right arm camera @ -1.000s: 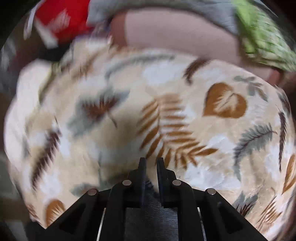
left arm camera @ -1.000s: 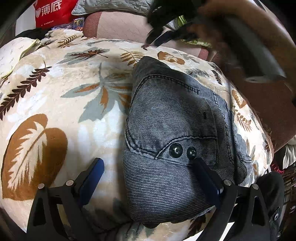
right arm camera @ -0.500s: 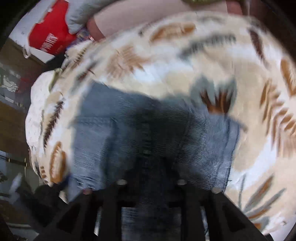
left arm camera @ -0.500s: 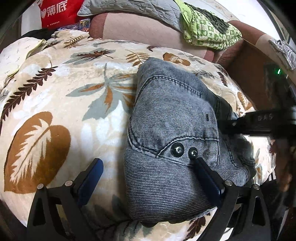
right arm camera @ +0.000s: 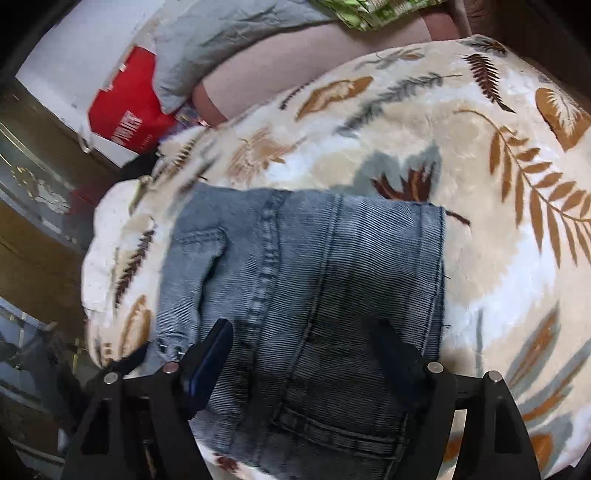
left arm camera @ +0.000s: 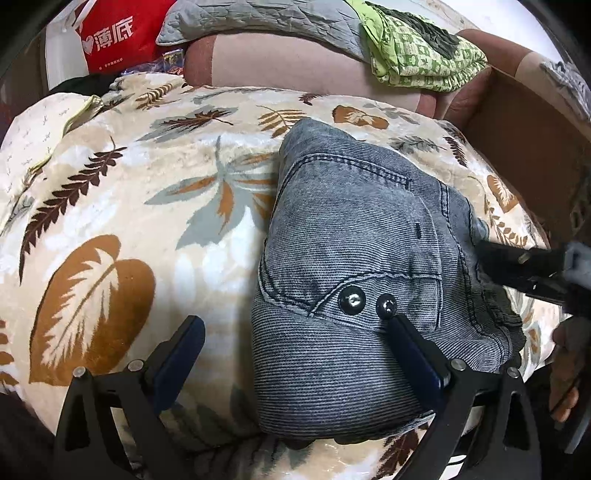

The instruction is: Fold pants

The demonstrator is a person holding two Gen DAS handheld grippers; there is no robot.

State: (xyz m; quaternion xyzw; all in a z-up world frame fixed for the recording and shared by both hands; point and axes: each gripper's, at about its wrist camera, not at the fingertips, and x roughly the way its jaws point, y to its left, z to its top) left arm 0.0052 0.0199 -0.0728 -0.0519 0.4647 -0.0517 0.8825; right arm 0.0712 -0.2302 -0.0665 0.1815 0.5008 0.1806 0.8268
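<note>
Grey-blue denim pants [left arm camera: 354, 258] lie folded in a compact bundle on a leaf-print blanket [left arm camera: 122, 221]. Two metal buttons [left arm camera: 352, 301] show near the front edge. My left gripper [left arm camera: 295, 339] is open, its right finger [left arm camera: 410, 343] resting on the bundle beside the buttons, its left finger on the blanket. My right gripper [right arm camera: 303, 347] is open just above the same pants [right arm camera: 306, 266], fingers astride the fabric. The right gripper also shows in the left wrist view [left arm camera: 524, 266] at the bundle's right edge.
A pink cushion [left arm camera: 295, 70] lies behind the blanket, with a grey quilt [left arm camera: 258, 18] and green patterned cloth [left arm camera: 417, 51] on it. A red bag [left arm camera: 114, 37] stands at the back left. A brown box [left arm camera: 524, 140] is at the right.
My right gripper was shut on a pants fold, carried it over onto the bundle, and now stands open above it. The left gripper has stayed in place.
</note>
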